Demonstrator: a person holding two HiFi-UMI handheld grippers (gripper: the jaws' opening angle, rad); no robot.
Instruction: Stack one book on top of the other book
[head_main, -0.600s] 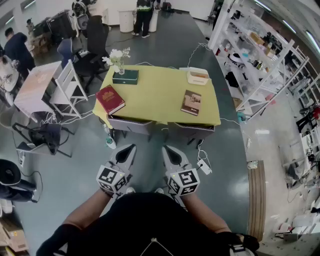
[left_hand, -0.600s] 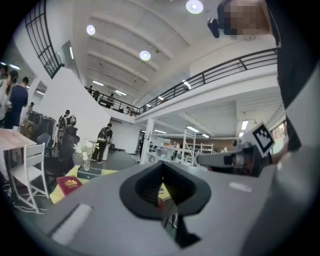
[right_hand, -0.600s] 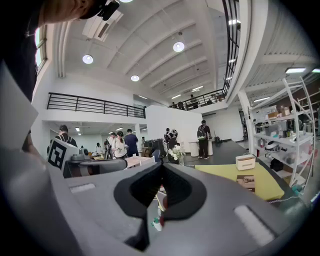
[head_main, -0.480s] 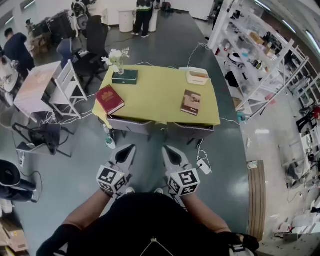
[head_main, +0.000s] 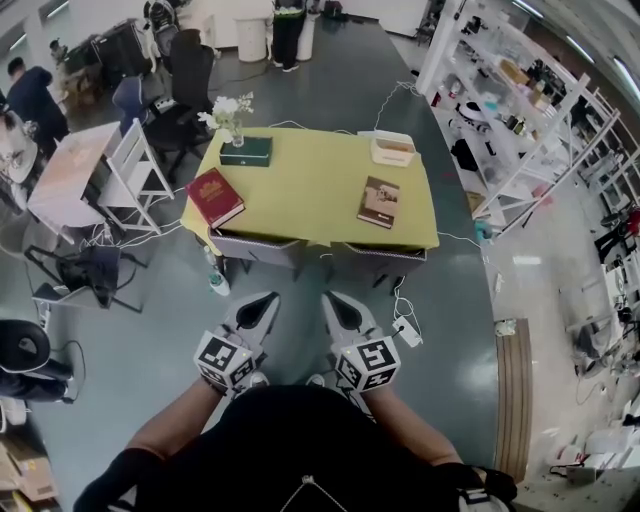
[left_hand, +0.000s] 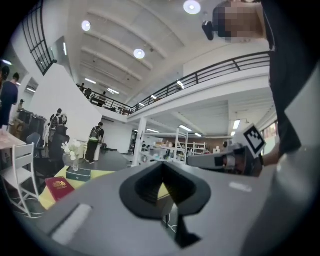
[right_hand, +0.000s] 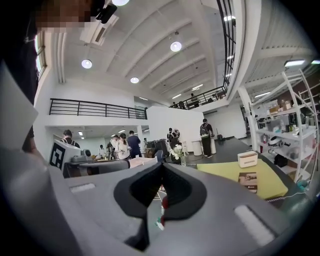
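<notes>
red book (head_main: 215, 197) lies well ahead and left of my left tongs (head_main: 258, 305). these and my right tongs (head_main: 333, 305) are clenched, empty. brown book (head_main: 380, 201) lies ahead-right on the same tabletop (head_main: 310, 175). nothing shifted just now, so stacking hasn't started.

Book (head_main: 217, 196) at left edge of table (head_main: 310, 185), second book (head_main: 380, 201) right, well apart, vase (head_main: 232, 115) seemingly behind first

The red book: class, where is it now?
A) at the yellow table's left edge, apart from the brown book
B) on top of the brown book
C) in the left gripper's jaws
A: the red book lies at the yellow table's left edge; the brown book lies apart on the right.
</notes>
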